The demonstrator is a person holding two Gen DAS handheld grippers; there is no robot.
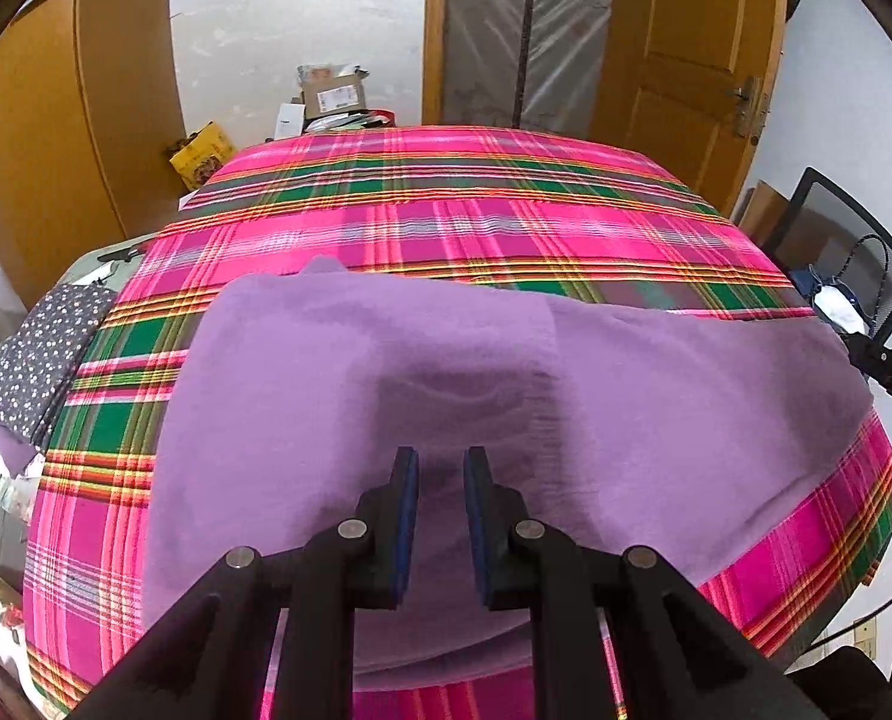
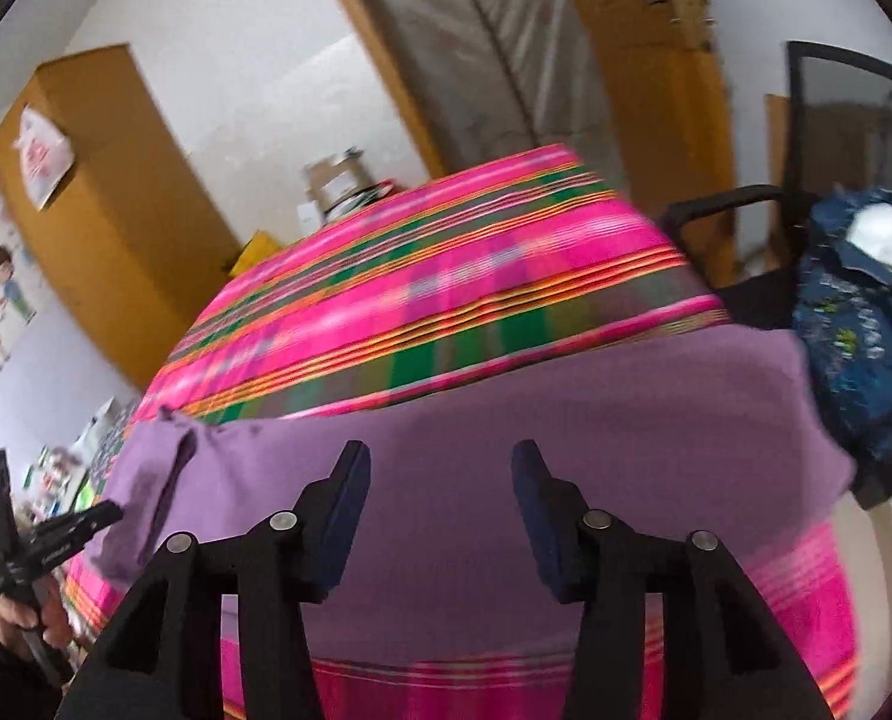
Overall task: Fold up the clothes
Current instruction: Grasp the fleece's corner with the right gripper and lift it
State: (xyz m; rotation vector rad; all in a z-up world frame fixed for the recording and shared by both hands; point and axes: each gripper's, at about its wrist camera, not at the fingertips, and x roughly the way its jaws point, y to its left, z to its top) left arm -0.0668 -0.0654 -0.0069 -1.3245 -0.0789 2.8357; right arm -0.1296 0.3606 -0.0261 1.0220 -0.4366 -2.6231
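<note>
A purple garment (image 1: 386, 348) lies spread flat across the near part of a bed covered by a pink and green plaid sheet (image 1: 446, 210). My left gripper (image 1: 440, 462) hovers low over the garment's middle, its blue pads a narrow gap apart with nothing between them. A shallow wrinkle sits just ahead of it. In the right wrist view, my right gripper (image 2: 440, 456) stands wide open above the purple garment (image 2: 566, 396). The garment's left corner (image 2: 170, 426) is folded up, near the left gripper's tip (image 2: 107, 513), held by a hand. The view is motion-blurred.
A grey floral cloth (image 1: 44, 354) lies off the bed's left edge. A black mesh chair (image 2: 836, 120) with a blue bag (image 2: 866, 312) stands to the right of the bed. Boxes (image 1: 332, 96) and a yellow box (image 1: 200, 153) sit beyond the far edge, near wooden doors.
</note>
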